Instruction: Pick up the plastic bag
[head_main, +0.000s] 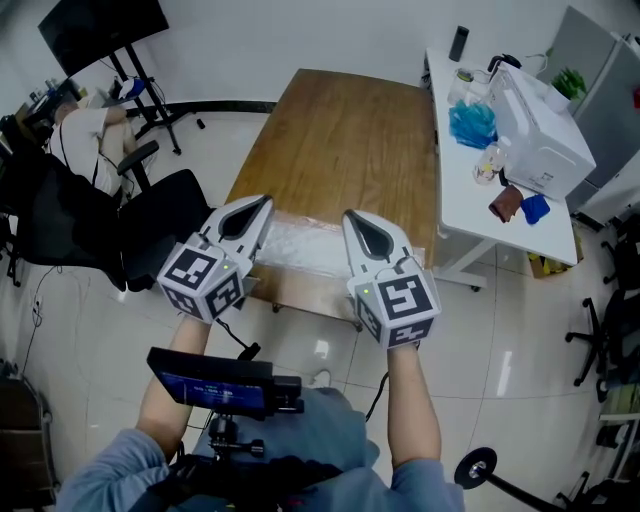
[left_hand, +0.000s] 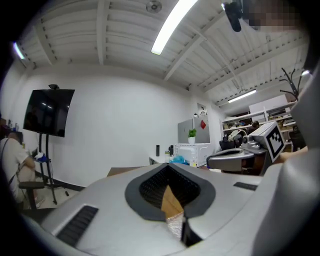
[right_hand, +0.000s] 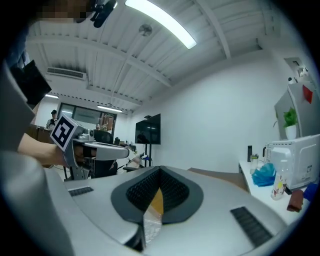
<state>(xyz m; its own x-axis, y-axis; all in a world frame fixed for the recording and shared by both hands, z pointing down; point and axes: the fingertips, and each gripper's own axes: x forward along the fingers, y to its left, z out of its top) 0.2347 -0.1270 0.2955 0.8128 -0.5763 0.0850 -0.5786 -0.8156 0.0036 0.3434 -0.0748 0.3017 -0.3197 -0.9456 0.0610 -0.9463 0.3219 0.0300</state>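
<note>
Jaws pinched tight on both sides: the left gripper (head_main: 258, 212) and right gripper (head_main: 358, 225) each nip an edge of the plastic bag (head_main: 300, 245), with crinkled clear film caught in both seams. The bag spans between them over the near end of the wooden worktop (head_main: 340, 130). It looks feather-light, limp and slick, so firm holds at the edge, spread apart, seem safest against slipping.
</note>
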